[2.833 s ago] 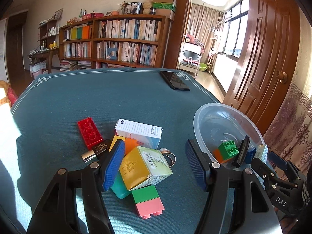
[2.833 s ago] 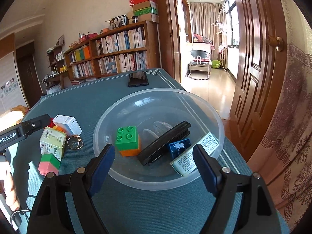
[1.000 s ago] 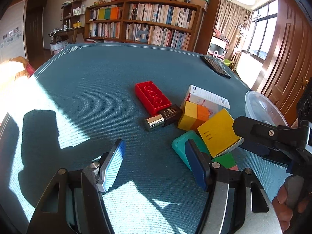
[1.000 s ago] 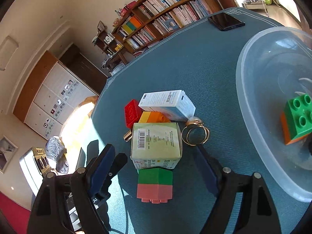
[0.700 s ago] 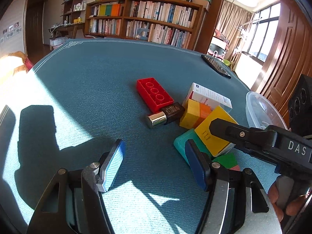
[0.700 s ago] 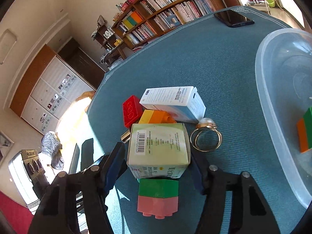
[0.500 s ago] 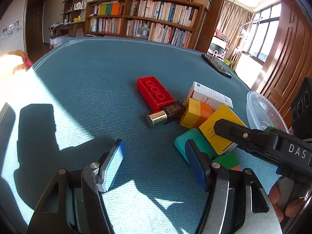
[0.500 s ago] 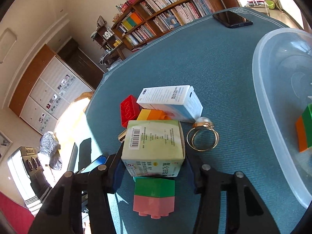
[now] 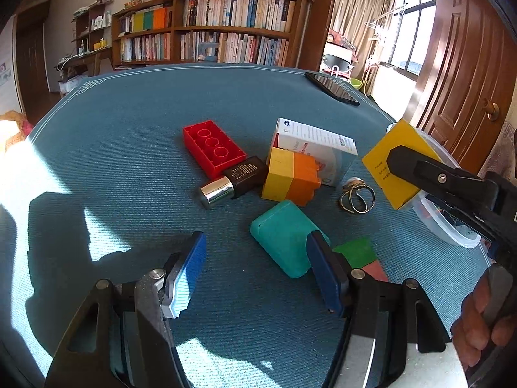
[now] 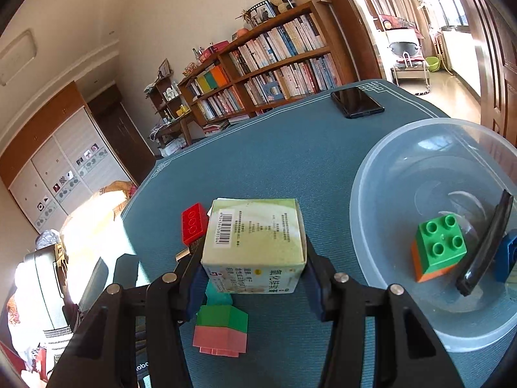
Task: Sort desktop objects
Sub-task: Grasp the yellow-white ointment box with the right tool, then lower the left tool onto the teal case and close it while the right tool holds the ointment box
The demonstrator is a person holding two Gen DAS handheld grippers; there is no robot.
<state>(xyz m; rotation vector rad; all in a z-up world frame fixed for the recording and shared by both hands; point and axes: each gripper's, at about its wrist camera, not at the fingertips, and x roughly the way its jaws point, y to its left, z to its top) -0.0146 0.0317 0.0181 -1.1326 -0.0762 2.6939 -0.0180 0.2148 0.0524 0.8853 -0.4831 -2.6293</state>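
While my right gripper point(image 10: 253, 276) clamps the small carton point(image 10: 255, 242) — its jaws have just closed onto it — the box hangs at the centre of the right wrist frame, clear of the teal cloth point(image 10: 290, 161), with the plastic bowl point(image 10: 387, 174) at right. My left gripper point(image 9: 258, 273) gapes empty at lower centre of its own view.

Teal-covered table point(image 9: 129, 168), red brick point(image 9: 213, 147), phone point(image 9: 332, 89), clear bowl point(image 10: 381, 174), teal case point(image 9: 284, 236)

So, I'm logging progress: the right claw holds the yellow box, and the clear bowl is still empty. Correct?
Not quite. The right claw does hold the box, but the bowl isn't empty: the right wrist view shows a green block and other items inside.
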